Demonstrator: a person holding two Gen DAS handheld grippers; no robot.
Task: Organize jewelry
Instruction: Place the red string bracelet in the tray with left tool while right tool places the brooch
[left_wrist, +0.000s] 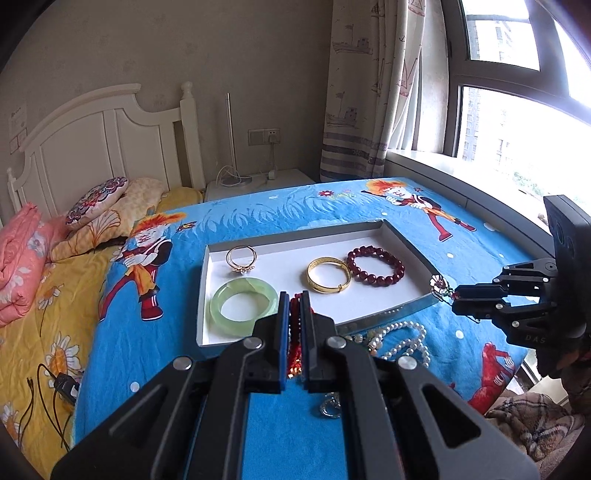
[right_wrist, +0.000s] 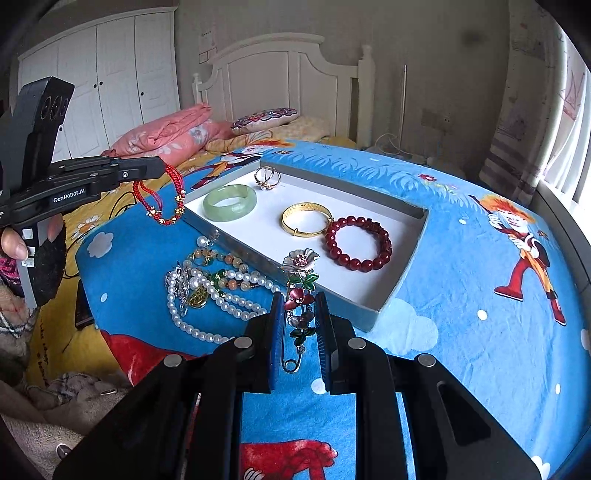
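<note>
- left gripper (right_wrist: 162, 168) is clamped on the red cord bracelet (right_wrist: 162, 199), dangling left of the tray (right_wrist: 402, 288); lower it onto bare tray floor.
- right gripper (right_wrist: 298, 314) pinches the flower brooch (right_wrist: 301, 284) at the tray's near edge; keep it clear of the pearls (right_wrist: 218, 299).

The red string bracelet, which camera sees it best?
The right wrist view: the red string bracelet dangles in full from the left tongs. The left wrist view shows only a strip squeezed between the pads.

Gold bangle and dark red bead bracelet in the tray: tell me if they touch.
Touching. In the right wrist view the gold bangle meets the dark red bead bracelet at its right edge, with no white tray floor between them.
</note>
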